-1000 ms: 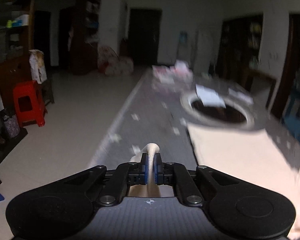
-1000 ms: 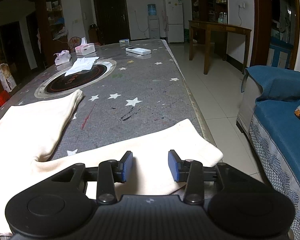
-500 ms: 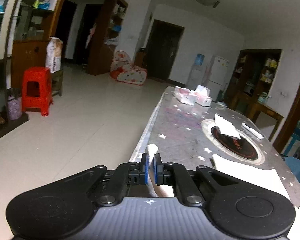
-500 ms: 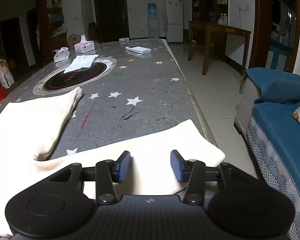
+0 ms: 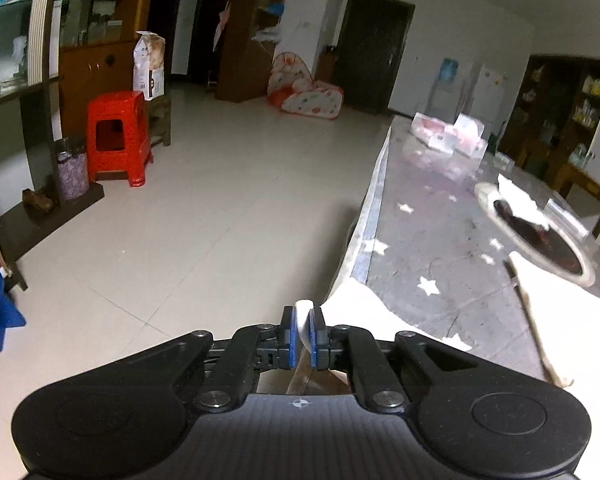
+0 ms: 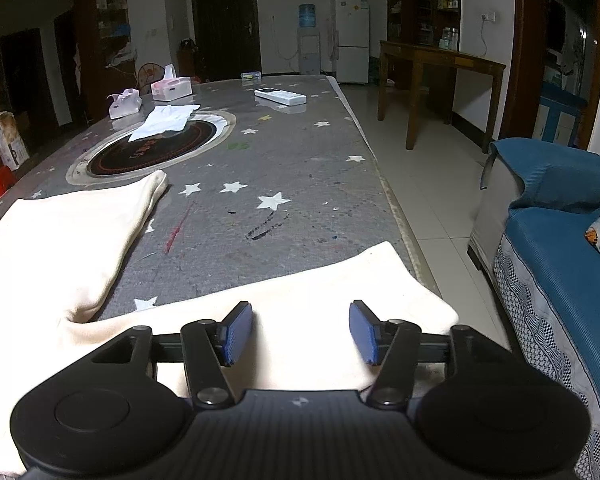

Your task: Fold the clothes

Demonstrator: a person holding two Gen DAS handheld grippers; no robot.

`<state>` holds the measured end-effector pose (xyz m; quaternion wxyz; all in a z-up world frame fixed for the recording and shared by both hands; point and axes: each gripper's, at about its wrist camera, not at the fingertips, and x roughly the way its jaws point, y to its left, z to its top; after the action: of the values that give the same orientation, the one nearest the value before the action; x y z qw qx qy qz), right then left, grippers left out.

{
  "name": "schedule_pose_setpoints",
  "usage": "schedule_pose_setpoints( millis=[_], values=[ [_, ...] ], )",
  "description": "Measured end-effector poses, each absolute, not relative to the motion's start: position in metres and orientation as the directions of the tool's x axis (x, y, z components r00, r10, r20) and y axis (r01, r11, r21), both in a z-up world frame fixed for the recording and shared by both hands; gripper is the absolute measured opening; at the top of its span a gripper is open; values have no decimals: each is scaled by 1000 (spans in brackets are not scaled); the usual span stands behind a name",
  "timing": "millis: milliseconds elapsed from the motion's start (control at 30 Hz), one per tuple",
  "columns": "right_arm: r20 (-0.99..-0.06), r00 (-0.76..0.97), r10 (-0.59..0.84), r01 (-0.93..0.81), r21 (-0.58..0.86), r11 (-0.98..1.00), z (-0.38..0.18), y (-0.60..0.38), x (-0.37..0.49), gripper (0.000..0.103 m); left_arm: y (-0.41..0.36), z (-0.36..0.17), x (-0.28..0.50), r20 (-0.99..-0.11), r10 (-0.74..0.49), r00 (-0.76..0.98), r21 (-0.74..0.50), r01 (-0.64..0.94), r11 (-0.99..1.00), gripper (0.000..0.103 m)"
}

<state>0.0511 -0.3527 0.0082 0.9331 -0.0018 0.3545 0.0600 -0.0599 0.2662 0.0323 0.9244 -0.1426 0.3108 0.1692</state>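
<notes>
- Nearest in the left wrist view, the left gripper (image 5: 304,338) is clamped on a pinched fold of the cream garment (image 5: 352,304); the fabric bunches up between the blue pads, right at the near left edge of the grey star-patterned table (image 5: 440,240).
- In the right wrist view the right gripper (image 6: 300,332) has just been widening its jaws; they stand apart over a leg or sleeve of the cream garment (image 6: 332,280) near the table's right edge, the pads pressing on nothing.
- The garment looks like soft, thin knit: light, limp, and likely to sag and drag wherever it is not supported. It should not slip much on the tablecloth, but a single layer may slide out of a shallow pinch.
- Judged best hold: a hem or corner, taken as a small pleat deep between the pads, as the left side has it. The right side's nearest good spot is the rounded end of the cloth just beyond its fingers.
- Farther up the table, the garment's other part (image 6: 72,232) lies flat, its tip just short of the round dark inset (image 6: 156,148).
- Beyond the inset sit tissue boxes (image 6: 171,88) and a white remote (image 6: 280,97), well clear of the cloth.
</notes>
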Motion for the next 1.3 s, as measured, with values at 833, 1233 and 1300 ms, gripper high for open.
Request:
schedule_pose_setpoints(
  millis=[833,1233,1300],
  values=[
    [-673,737,65,-66,24,998,9,-357,62,55,178,54,-19,-614,83,785,-125,-200,972,24],
    [-663,748,-4,35,33,999,10,-397,54,46,52,38,-43,-638,-181,748,-126,130,983,39],
    [-660,751,-12,46,35,998,10,-401,52,46,41,36,-50,-642,-200,740,-126,156,980,42]
  ],
)
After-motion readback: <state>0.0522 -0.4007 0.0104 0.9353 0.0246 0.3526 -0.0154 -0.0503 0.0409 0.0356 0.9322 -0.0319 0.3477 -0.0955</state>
